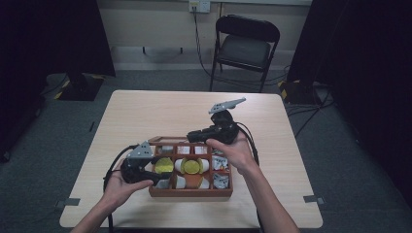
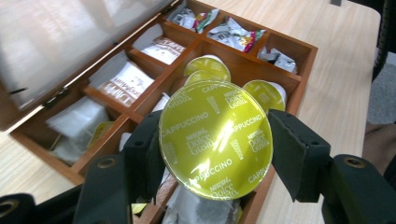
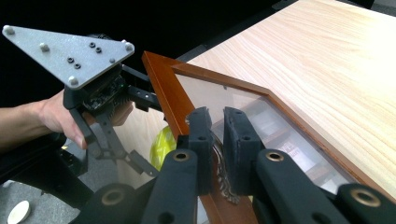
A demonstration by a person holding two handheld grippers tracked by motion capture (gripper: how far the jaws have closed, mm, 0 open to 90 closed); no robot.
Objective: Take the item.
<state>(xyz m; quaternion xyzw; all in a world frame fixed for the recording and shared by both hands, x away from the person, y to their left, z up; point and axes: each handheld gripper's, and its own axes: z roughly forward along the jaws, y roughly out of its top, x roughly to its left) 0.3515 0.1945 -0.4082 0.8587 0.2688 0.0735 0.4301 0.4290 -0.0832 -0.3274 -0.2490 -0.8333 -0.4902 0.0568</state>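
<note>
A person works at a wooden table over a wooden compartment box (image 1: 189,192) of coffee capsules and sachets. The left gripper (image 2: 215,154) has its jaws clamped on the sides of a yellow-green cappuccino capsule (image 2: 215,140), held just above the box's near edge, so the capsule seems lifted out but not yet set anywhere. The right gripper (image 3: 217,140) pinches the frame of the box's glass lid (image 3: 161,79), holding it open from the far side.
</note>
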